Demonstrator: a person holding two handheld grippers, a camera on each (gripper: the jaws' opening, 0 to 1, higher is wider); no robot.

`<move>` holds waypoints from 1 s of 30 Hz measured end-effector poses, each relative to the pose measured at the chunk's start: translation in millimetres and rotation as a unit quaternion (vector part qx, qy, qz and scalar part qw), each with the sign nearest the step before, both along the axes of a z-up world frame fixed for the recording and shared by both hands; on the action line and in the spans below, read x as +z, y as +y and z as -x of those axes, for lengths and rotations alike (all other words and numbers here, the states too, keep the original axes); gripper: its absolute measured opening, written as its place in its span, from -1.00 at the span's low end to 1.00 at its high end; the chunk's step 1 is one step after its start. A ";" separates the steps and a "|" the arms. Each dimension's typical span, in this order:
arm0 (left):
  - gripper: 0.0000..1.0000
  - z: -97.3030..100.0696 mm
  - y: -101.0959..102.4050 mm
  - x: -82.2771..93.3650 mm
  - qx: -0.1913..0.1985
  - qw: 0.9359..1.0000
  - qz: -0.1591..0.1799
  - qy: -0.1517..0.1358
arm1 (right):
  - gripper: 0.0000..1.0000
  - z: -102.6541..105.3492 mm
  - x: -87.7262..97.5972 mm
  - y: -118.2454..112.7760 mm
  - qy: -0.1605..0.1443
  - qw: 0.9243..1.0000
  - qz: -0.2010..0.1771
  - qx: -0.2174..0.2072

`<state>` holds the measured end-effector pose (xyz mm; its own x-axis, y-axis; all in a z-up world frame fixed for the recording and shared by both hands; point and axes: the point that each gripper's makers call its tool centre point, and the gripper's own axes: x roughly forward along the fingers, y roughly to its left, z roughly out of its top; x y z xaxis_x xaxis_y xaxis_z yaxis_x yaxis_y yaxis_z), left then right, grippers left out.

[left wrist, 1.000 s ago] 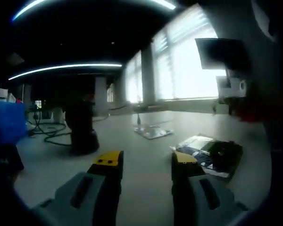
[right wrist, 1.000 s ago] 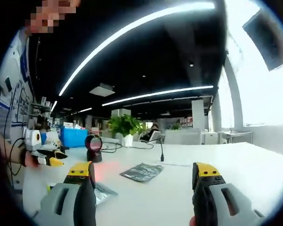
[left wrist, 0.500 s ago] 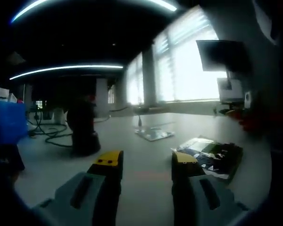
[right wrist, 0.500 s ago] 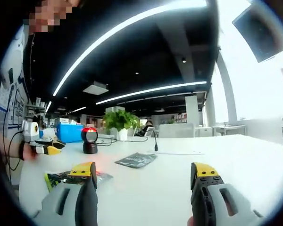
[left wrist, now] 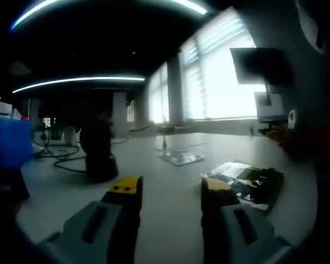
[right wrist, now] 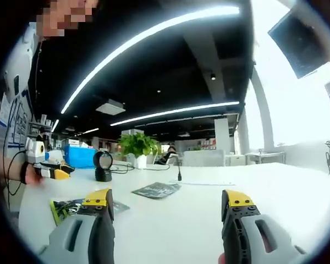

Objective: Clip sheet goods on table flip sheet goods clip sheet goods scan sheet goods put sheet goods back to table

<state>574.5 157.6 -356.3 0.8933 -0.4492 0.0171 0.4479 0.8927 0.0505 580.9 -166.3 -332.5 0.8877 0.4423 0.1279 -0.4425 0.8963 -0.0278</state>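
Left gripper [left wrist: 168, 190] open, packet [left wrist: 247, 184] near table [left wrist: 170, 165] edge

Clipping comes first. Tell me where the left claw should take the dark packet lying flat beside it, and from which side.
Take the dark packet by its near edge, coming low along the table from the left claw. It lies flat, so only a thin edge offers a bite. Both claws are open and empty.

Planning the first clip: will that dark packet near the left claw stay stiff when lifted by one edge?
Probably not. The packet lies flat and thin on the table, so it likely droops. Its surface looks glossy, so it may slide if pushed or slip in a shallow clip. It looks light.
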 end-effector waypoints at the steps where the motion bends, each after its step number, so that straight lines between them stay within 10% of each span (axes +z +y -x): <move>1: -0.31 -0.2 0.1 -0.2 0.000 1.000 -0.001 0.000 | 0.48 0.0 -0.6 0.9 0.000 1.000 0.005 0.000; 30: -0.30 -0.9 -0.5 -0.8 0.002 1.000 -0.003 0.006 | 0.38 -2.4 -6.7 -5.9 0.011 1.000 0.011 -0.004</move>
<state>575.4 157.1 -357.1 0.8954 -0.4452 0.0038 0.4445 0.8944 0.0498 583.4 -172.3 -339.2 0.8941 0.4369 0.0987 -0.4354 0.8995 -0.0369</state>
